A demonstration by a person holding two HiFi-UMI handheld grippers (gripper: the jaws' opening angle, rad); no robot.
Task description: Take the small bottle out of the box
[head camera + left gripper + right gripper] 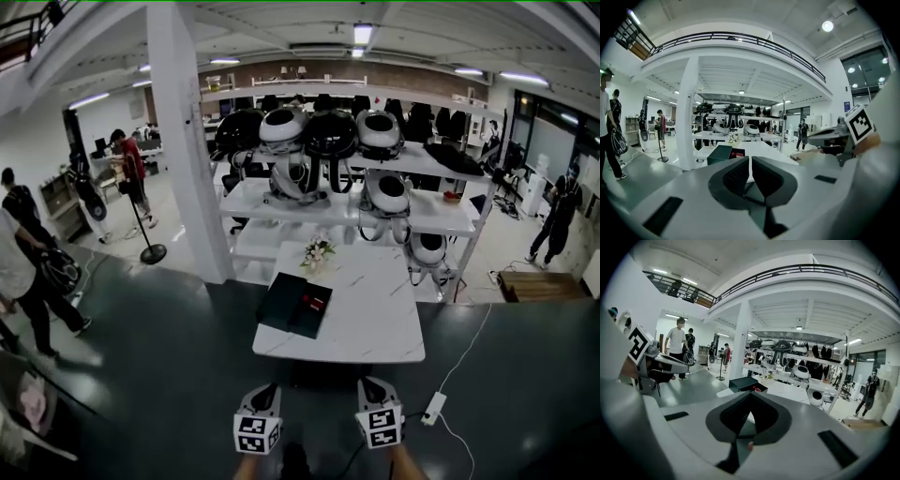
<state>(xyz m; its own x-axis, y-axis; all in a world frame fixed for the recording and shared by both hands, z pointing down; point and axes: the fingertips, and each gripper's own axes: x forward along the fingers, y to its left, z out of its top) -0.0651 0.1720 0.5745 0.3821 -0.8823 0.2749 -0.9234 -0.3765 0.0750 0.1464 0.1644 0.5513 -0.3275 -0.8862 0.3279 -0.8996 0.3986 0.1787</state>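
A black box point(286, 302) lies open on the white marble table point(366, 319) ahead of me, its red lining point(315, 302) showing. From here I cannot make out a small bottle inside. Both grippers are held low in front of the table's near edge, well short of the box. The left gripper point(270, 386) has its jaws together with nothing between them, and so does the right gripper point(367, 382). In the left gripper view the box point(719, 153) sits beyond the left gripper point(750, 161). In the right gripper view the box point(743, 383) lies past the right gripper point(751, 397).
A small bunch of flowers point(317, 251) stands at the table's far edge. Behind it are white shelves point(427, 211) with helmet-like gear. A white pillar point(187, 141) rises at the left. A power strip point(433, 408) with its cable lies on the dark floor at right. People stand at far left.
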